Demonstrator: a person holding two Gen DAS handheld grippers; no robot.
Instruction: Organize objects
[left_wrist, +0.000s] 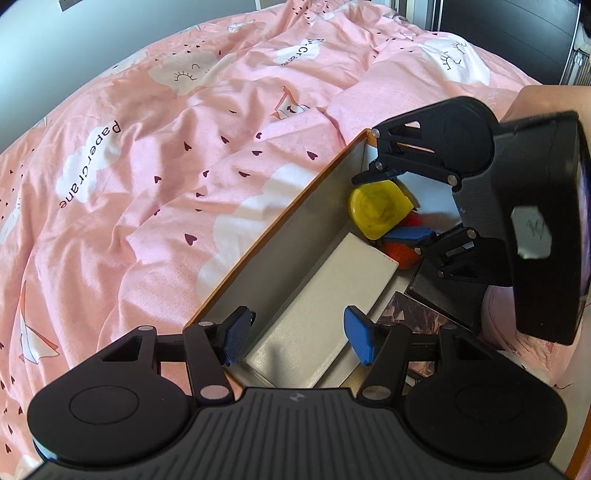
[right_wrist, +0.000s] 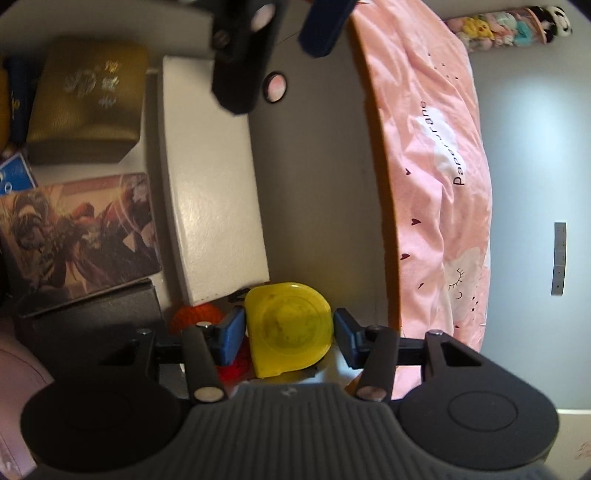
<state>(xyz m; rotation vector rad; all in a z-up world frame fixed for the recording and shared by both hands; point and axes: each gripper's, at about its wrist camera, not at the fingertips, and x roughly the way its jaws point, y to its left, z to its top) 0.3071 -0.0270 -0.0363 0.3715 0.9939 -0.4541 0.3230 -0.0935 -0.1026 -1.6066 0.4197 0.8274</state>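
Note:
An open storage box (left_wrist: 280, 236) with grey inner walls and an orange rim lies on a pink bed. My right gripper (right_wrist: 286, 336) is inside it, shut on a yellow tape measure (right_wrist: 291, 325), one blue pad against each side. The left wrist view shows that gripper (left_wrist: 393, 206) reaching in from the right, with the tape measure (left_wrist: 376, 210) low in the box's far corner. An orange-red knitted thing (right_wrist: 197, 315) lies just under and beside the tape measure. My left gripper (left_wrist: 297, 339) hangs open over a long white box (left_wrist: 325, 295) and holds nothing.
Along the box's grey wall (right_wrist: 314, 184) lies the white box (right_wrist: 210, 184). Beside it are a gold case (right_wrist: 85, 103), an illustrated flat box (right_wrist: 77, 232) and a black box (right_wrist: 92, 317). One left pad (right_wrist: 321, 29) shows at the top. Pink duvet (left_wrist: 147, 147) surrounds the box.

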